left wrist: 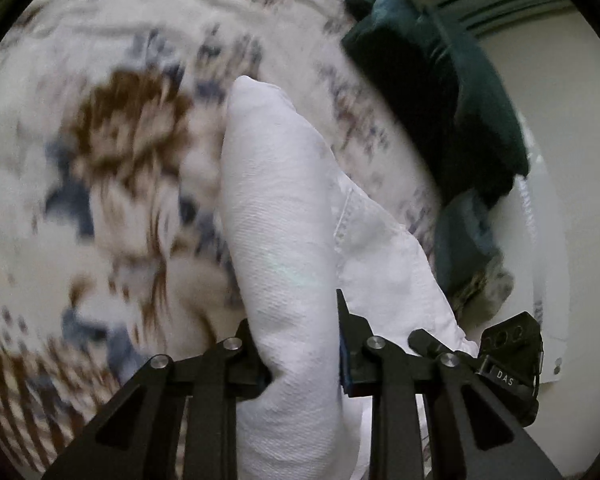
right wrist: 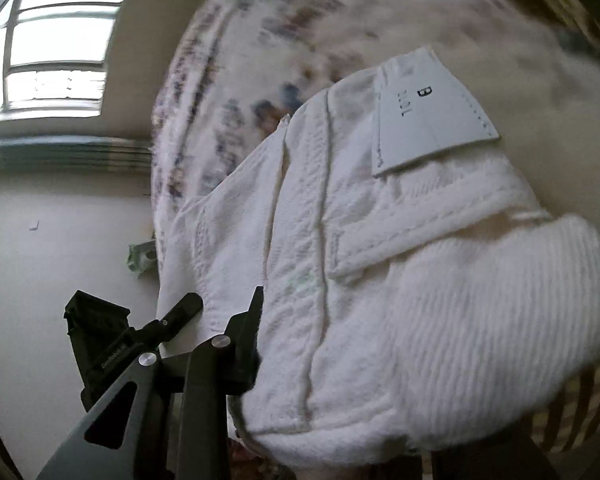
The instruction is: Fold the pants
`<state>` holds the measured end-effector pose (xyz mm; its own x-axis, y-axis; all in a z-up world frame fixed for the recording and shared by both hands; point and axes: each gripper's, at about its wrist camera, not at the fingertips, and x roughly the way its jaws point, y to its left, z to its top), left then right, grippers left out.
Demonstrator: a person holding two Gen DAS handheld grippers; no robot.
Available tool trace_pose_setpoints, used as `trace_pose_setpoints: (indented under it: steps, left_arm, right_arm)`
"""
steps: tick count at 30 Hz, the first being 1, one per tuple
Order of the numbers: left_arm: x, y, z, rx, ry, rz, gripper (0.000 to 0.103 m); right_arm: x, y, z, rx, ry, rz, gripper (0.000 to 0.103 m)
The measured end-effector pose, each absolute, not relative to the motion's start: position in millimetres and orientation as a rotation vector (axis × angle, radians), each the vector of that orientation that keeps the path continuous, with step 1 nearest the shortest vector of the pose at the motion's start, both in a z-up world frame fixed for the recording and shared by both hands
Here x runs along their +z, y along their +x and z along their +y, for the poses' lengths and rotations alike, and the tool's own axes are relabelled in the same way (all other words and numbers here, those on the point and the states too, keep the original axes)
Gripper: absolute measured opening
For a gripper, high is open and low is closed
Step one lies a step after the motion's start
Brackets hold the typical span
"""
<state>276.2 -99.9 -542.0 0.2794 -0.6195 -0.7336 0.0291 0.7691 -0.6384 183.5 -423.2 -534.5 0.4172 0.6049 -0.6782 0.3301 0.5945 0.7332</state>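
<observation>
"DAS" on black claw housing (left wrist: pixel 508 364); "B" on pants' white patch (right wrist: pixel 428 120).

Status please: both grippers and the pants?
Left gripper shut on pants. Right gripper shut on waistband. Pants bunched over patterned bedcover. Nothing in the way.

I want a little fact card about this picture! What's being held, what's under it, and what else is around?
held thing: white ribbed-cotton pants, bunched and lifted
left gripper: shut on a thick fold of the pants
right gripper: shut on the pants near the waistband; only one finger shows
label: white sewn patch with a letter B on the waistband
underneath: cream bedspread with brown and blue flower print, blurred
nearby: dark green velvet cushion at the bed's edge
background: bright window
</observation>
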Motion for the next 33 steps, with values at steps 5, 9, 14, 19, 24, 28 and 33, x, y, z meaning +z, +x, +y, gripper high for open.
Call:
trace_pose_setpoints:
  steps: [5,9,14,19,24,28,33]
  left_arm:
    - [-506.2,349.9,-65.9,-0.490,-0.601,1.141,0.022]
    - [-488.8,419.7,-29.5,-0.486,-0.567,1.095,0.022]
    - [-492.1,529.6,28.4,-0.449,-0.530,1.083,0.022]
    - [-524.6,621.3,69.0,-0.410,-0.476,1.088,0.022]
    - [-589.1,682.5,94.5,-0.339,-0.441,1.192,0.032]
    - [-599.9,674.0,88.6,-0.291,-0.310,1.230,0.067]
    - [-588.2,645.5,83.7,-0.181,-0.214,1.233,0.085]
  right_arm:
    - [-487.8,253.5,-400.5,0.245,0.926,1.080,0.032]
    - [-480.6,327.9,-361.1,0.261,0.902,1.034,0.032]
    - [-500.0,455.3,-288.6,0.284,0.868,0.987,0.032]
    - [-549.1,572.2,-224.6,0.305,0.856,0.971,0.032]
    - [-629.6,642.1,-190.3,0.283,0.884,1.081,0.034]
    - [-668.4,645.7,-189.4,0.210,0.887,1.230,0.067]
    - [-642.1,632.3,-190.9,0.039,0.607,1.277,0.092]
